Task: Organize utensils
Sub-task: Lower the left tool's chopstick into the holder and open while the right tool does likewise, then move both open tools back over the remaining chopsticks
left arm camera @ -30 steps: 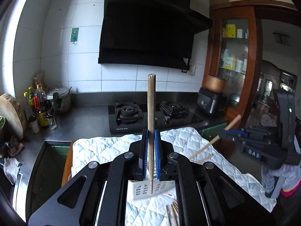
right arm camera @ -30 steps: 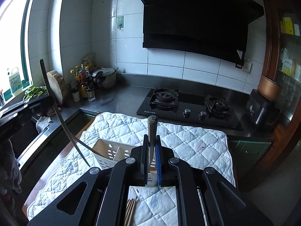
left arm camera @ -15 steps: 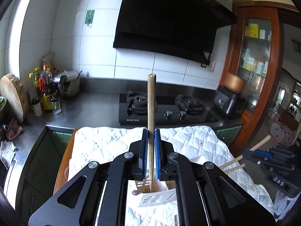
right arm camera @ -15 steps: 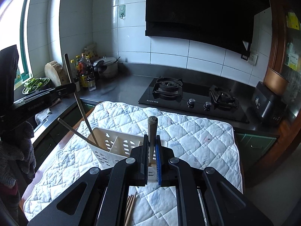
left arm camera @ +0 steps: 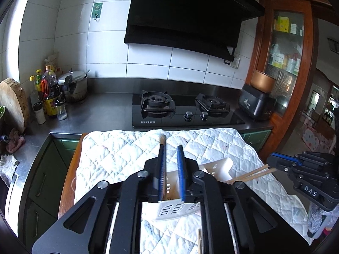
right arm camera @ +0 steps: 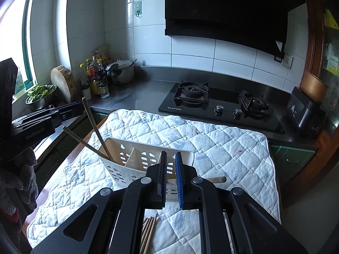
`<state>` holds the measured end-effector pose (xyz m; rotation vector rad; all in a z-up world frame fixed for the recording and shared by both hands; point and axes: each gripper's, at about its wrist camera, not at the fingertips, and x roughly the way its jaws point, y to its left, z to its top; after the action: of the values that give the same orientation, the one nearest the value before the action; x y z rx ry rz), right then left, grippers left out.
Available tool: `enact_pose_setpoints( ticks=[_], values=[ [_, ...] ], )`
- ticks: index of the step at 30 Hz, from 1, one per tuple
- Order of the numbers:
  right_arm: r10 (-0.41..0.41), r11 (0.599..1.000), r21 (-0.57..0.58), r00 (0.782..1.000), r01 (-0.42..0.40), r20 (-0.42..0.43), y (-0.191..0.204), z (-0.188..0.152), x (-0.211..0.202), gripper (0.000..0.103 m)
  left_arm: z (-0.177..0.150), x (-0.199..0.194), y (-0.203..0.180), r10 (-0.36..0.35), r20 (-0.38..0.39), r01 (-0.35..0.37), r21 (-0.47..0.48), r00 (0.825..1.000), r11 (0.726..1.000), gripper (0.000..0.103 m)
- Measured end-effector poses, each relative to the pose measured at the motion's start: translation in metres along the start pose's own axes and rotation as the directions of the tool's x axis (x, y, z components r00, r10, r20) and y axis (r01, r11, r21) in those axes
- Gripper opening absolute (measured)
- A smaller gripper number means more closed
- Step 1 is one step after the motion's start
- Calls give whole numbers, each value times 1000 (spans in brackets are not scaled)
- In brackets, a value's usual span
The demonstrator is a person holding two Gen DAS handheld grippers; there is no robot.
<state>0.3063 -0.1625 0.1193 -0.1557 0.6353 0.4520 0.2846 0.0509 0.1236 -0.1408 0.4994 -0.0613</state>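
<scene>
A white slotted caddy (right arm camera: 135, 148) stands on the quilted cloth (right arm camera: 222, 148). My left gripper (left arm camera: 171, 147) hangs over the caddy (left arm camera: 218, 165); its jaws are opening and no pad presses on anything. A chopstick tip (left arm camera: 163, 138) shows just past its left finger. From the right wrist, that chopstick (right arm camera: 95, 127) leans in the caddy's left compartment beside a second chopstick (right arm camera: 84, 141), close to the left gripper (right arm camera: 79, 108). My right gripper (right arm camera: 170, 153) is opening with nothing between its pads; a wooden stick (right arm camera: 215, 179) lies tipped to its right.
Several loose chopsticks (right arm camera: 149, 228) lie on the cloth near me. Behind the cloth are a gas hob (left arm camera: 184, 110), bottles (left arm camera: 49, 97) and a pot (left arm camera: 74, 86) at the left, and a black appliance (left arm camera: 256, 105) at the right. A sleeve (right arm camera: 14, 182) shows at the left.
Both grippers came down to the caddy and let go of their sticks. The left chopstick now leans in the left compartment; the right stick has tipped over to the right.
</scene>
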Motion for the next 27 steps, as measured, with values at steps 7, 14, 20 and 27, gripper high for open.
enact_pose_setpoints(
  ticks=[7,14,20,27],
  values=[
    [-9,1000,5,999,8,51,0,-12,-33,20,-14,-42,-5,-23,50,21,28,998,999,33],
    [-5,1000,-18,999,5,38,14,-70,-56,20,-74,-71,-16,-54,8,53,69,999,996,38],
    [23,1000,10,999,-23,-43,28,-141,-50,20,-144,-69,-18,-66,-109,74,74,992,994,38],
    [57,995,94,987,-44,-149,45,-213,-31,20,-212,-52,-16,-92,-259,110,54,961,992,38]
  ],
)
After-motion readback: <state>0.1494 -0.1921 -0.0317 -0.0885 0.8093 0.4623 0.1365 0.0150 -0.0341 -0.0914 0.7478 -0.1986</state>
